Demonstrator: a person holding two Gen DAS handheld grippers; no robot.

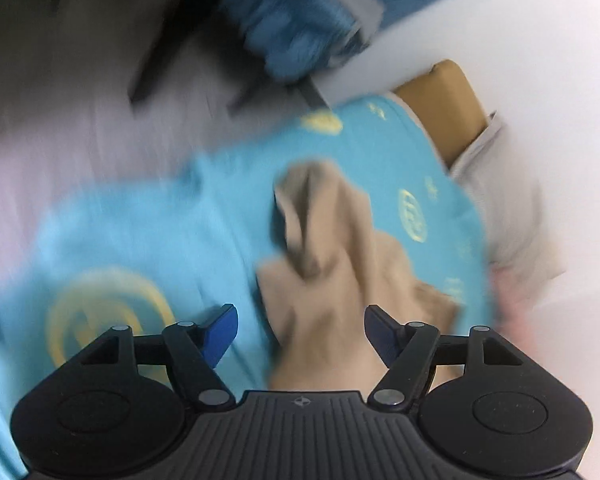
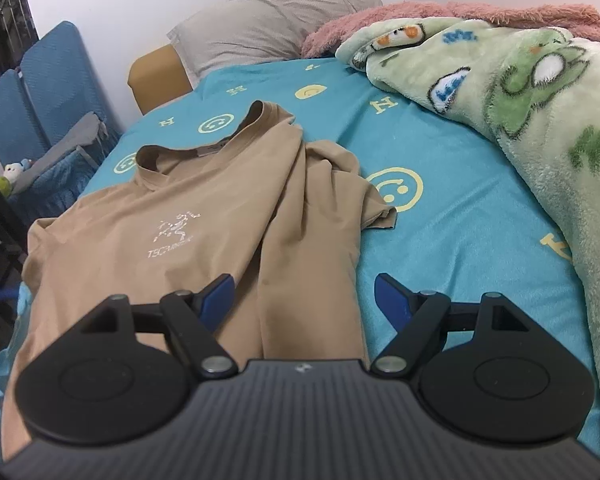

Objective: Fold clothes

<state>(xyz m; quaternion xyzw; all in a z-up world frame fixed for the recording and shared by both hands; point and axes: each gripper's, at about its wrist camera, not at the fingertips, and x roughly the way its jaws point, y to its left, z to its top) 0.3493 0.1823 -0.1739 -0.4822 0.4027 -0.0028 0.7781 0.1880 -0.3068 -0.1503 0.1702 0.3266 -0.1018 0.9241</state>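
A tan T-shirt (image 2: 204, 208) with a pale chest logo lies face up on the turquoise smiley-print bedsheet (image 2: 440, 216), collar toward the pillow, its right side bunched in folds. My right gripper (image 2: 304, 294) hovers open over the shirt's near right edge, with nothing between its blue pads (image 2: 220, 294). The left wrist view is motion-blurred. It shows a rumpled tan part of the shirt (image 1: 332, 264) on the sheet (image 1: 148, 232). My left gripper (image 1: 300, 330) stands open above that cloth, and its pads do not press on it.
A green cartoon-print fleece blanket (image 2: 520, 112) and a pink fluffy blanket (image 2: 460, 10) cover the bed's right side. A grey pillow (image 2: 268, 28) and a tan headboard (image 2: 156, 76) are at the far end. Blue chairs (image 2: 40, 92) stand left of the bed.
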